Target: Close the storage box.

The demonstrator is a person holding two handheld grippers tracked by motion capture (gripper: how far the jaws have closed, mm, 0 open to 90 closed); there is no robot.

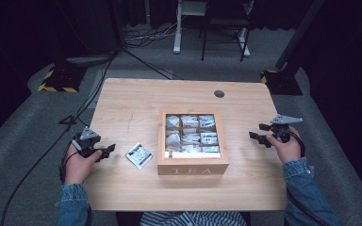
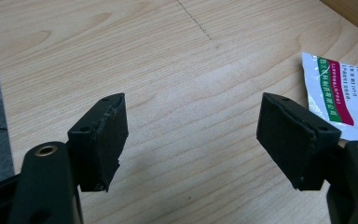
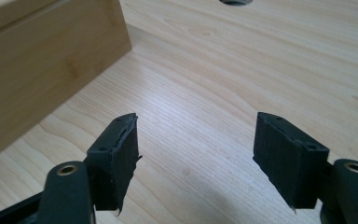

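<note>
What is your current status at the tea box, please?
Left claw open, empty, beside the tea packet. Right claw open, empty, right of the tea box. Nothing between.

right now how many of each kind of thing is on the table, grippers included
wooden tea box: 1
loose sachet beside the box: 1
grippers, both open and empty: 2, left gripper and right gripper
total: 4
The packets inside the box's compartments are too small to count.

A recording studio or lab space is showing here: black curtains are hanging around grey carpet (image 1: 23, 127), cables (image 1: 136, 37) are trailing past hazard-striped stand bases (image 1: 56, 80), and 1 wooden table (image 1: 136, 99) is standing centrally.
</note>
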